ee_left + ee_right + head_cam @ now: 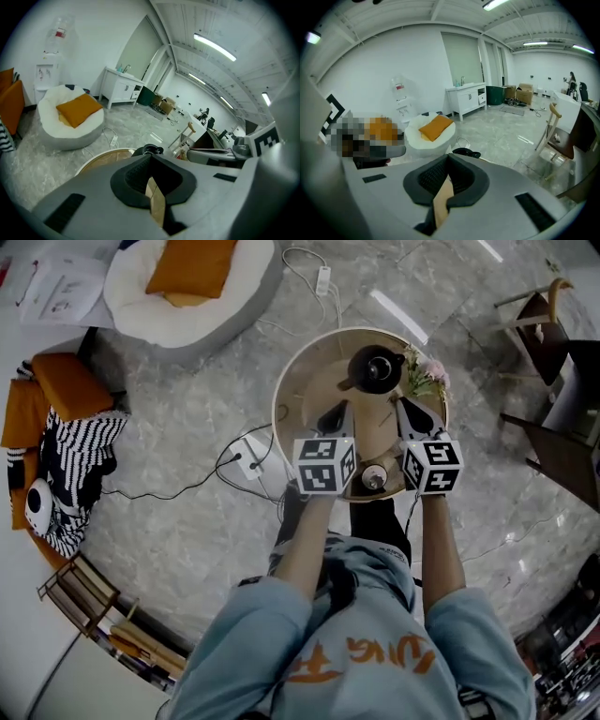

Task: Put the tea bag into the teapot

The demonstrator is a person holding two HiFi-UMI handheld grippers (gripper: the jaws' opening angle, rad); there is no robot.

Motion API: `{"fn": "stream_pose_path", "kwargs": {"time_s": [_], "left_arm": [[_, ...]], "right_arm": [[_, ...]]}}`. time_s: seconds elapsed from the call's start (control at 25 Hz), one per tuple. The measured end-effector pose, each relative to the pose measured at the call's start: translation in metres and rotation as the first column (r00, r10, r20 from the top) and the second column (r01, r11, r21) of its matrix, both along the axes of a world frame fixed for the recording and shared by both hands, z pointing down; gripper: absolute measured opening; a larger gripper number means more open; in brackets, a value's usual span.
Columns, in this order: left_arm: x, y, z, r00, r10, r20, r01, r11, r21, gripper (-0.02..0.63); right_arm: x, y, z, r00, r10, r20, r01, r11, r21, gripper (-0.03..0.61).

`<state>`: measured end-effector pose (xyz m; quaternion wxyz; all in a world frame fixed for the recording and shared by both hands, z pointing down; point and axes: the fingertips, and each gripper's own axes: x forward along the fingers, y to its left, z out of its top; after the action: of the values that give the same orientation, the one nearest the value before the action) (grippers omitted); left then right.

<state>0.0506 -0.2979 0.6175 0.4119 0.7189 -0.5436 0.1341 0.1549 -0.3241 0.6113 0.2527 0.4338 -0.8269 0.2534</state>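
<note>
Nothing here can be read with certainty. The shirt [356, 652] bears large orange lettering, upside down and too distorted to spell out. The water bottle [58, 33] has a red label, too small to read. The white sheet [61, 287] carries illegibly tiny print. The marker cubes [324, 465] show only black-and-white square patterns

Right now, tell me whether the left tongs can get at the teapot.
Probably yes: the left tongs sit shut just short of the teapot, with only bare tabletop between them.
</note>
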Motion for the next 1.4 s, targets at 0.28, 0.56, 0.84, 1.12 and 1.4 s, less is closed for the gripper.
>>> {"fn": "stream_pose_path", "kwargs": {"time_s": [0.28,0.56,0.84,1.12,1.4], "left_arm": [[-0.014,-0.014,0.01,1.0,-0.018,0.005,0.018,1.0,-0.003,0.025],[-0.034,-0.013,0.029,0.995,-0.095,-0.018,0.094,0.994,-0.05,0.025],[-0.057,-0.019,0.043,0.992,-0.124,-0.016,0.123,0.99,-0.072,0.025],[-0.074,-0.015,0.045,0.988,-0.157,-0.009,0.156,0.985,-0.08,0.025],[-0.082,-0.013,0.046,0.987,-0.159,0.005,0.159,0.984,-0.081,0.025]], "right_arm": [[-0.006,-0.041,0.027,0.999,-0.038,-0.03,0.037,0.999,-0.034,0.012],[-0.025,-0.073,0.056,0.992,-0.109,-0.064,0.104,0.991,-0.082,0.014],[-0.039,-0.088,0.09,0.974,-0.176,-0.141,0.158,0.979,-0.129,0.014],[-0.039,-0.086,0.117,0.956,-0.214,-0.199,0.179,0.967,-0.182,0.014],[-0.039,-0.085,0.126,0.951,-0.23,-0.207,0.189,0.961,-0.201,0.014]]}}
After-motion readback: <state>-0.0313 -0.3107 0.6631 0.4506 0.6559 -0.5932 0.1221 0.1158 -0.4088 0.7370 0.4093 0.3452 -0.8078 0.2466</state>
